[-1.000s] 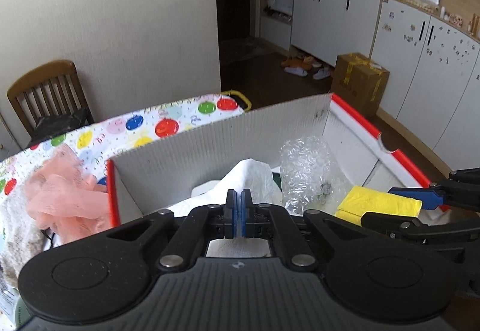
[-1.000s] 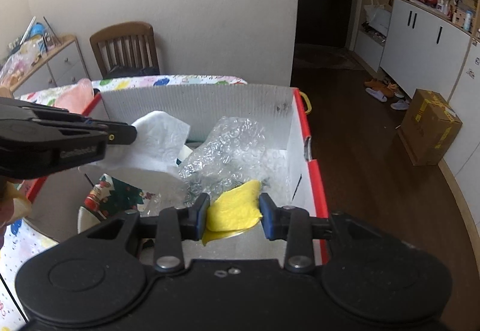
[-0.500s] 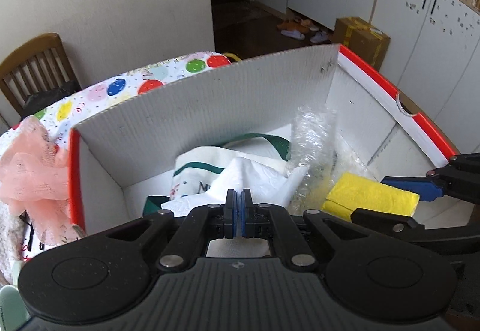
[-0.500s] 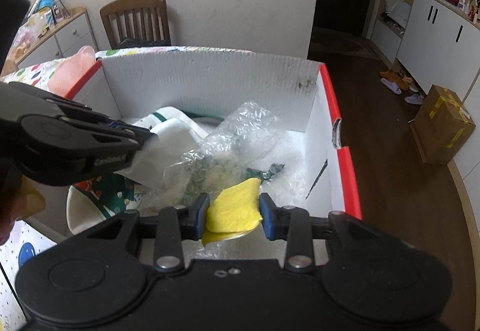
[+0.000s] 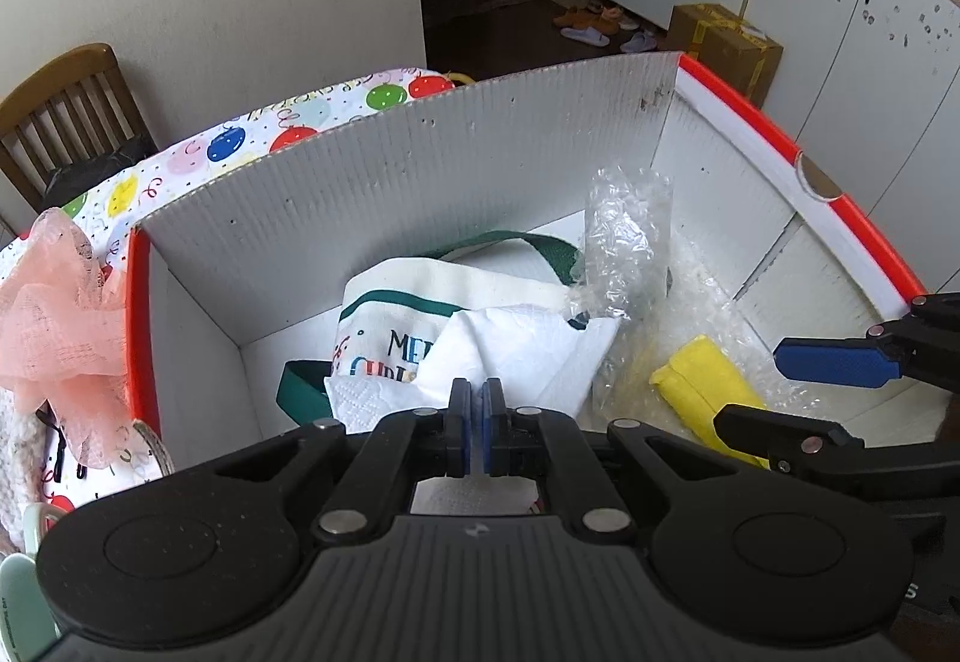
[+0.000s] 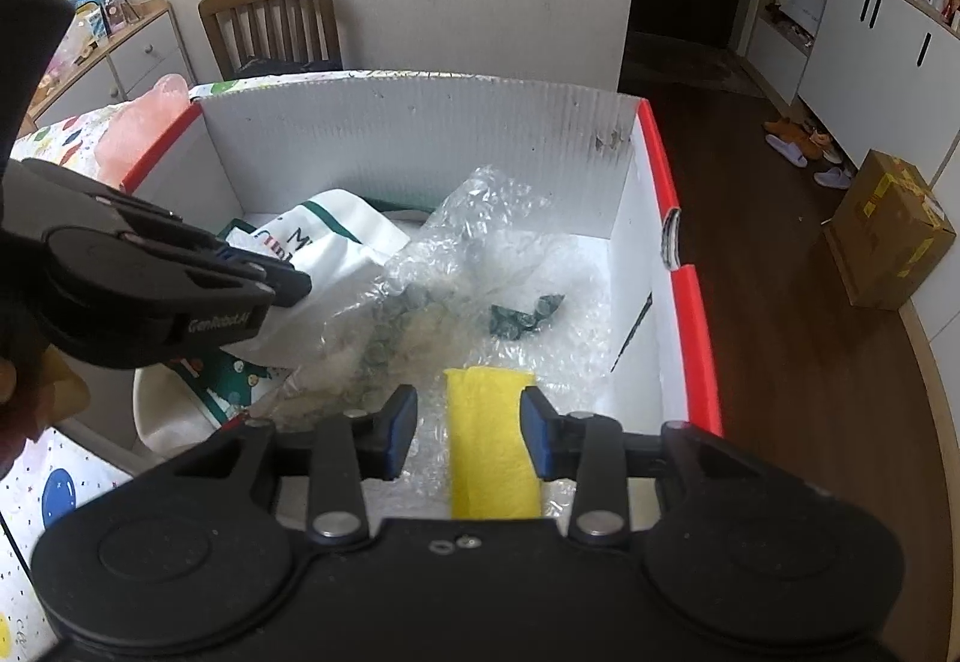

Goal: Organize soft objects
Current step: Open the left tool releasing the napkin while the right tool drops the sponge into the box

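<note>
Nearest, the right gripper (image 6: 468, 431) has just been opening; the yellow cloth (image 6: 492, 446) lies between its parted jaws on bubble wrap (image 6: 480, 266) in the box (image 6: 420, 134), seemingly released. The left gripper (image 5: 477, 422) is clenched on white paper (image 5: 510, 350) above the tote (image 5: 420, 302). Far left, pink mesh (image 5: 54, 314) waits outside.

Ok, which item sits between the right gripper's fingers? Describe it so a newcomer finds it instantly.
Start at the white corrugated box with red rims. On the crumpled bubble wrap near its right wall lies a folded yellow cloth, just ahead of the right gripper. It is the only bright yellow thing among white and clear neighbours.
</note>
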Tool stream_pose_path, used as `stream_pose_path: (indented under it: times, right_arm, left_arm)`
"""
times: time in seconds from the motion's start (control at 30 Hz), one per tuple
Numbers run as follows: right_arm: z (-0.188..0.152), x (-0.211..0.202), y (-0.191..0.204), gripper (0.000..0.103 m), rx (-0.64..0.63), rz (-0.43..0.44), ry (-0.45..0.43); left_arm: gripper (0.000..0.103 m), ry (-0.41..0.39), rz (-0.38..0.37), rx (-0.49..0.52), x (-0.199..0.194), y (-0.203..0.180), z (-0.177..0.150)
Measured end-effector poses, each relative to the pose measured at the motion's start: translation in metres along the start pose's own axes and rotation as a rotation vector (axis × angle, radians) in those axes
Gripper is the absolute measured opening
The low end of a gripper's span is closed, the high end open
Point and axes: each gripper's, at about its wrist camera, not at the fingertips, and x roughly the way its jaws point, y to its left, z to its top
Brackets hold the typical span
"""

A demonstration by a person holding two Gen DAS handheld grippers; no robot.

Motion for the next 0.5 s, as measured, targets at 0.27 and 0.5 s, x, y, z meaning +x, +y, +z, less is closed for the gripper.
stream_pose_path:
  times: [0.27,0.5]
  right_arm:
    - [0.0,-0.013,-0.002,0.045,0.015,0.008,-0.031]
    - [0.001,-0.031,0.0,0.049,0.019,-0.001,-0.067]
  left_arm:
    - [0.005,-0.062,-0.014,-0.03,-0.022,0.002,-0.001]
    - [0.02,-0.118,-0.012,-0.047,-0.045,0.004,-0.005]
